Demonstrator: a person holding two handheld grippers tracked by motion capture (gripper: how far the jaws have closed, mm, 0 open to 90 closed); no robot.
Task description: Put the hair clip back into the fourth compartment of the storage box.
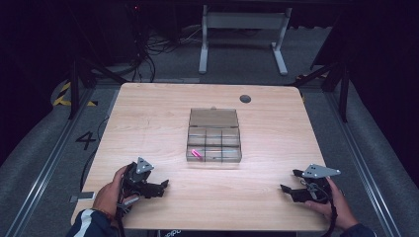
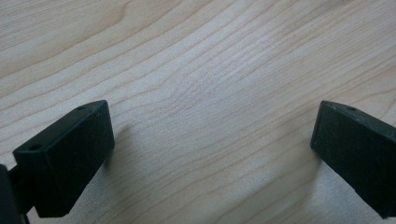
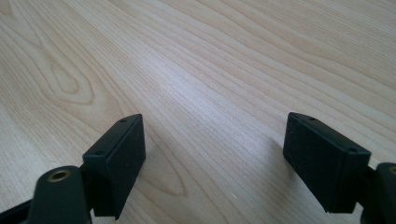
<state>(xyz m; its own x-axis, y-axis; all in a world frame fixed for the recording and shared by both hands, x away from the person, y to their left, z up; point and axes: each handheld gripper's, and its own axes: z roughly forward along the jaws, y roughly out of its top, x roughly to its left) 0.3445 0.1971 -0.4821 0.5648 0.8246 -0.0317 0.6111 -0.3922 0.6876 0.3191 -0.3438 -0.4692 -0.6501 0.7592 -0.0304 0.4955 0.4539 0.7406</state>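
Note:
A clear plastic compartment box (image 1: 214, 141) with its lid folded back sits at the middle of the light wood table (image 1: 148, 113). A small pink item (image 1: 196, 153) lies in its front left compartment. My left gripper (image 1: 163, 186) rests low over the table near the front left, held by a hand, jaws wide apart with nothing between them. In the left gripper view the gripper (image 2: 212, 140) frames bare wood. My right gripper (image 1: 289, 180) rests near the front right, also open and empty. The right gripper view has that gripper (image 3: 214, 142) over bare wood.
A dark round grommet (image 1: 245, 98) sits near the table's far edge. Beyond the table stand a white desk frame (image 1: 242, 34) and loose cables (image 1: 148, 49) on grey carpet. Black stand legs flank the table on both sides.

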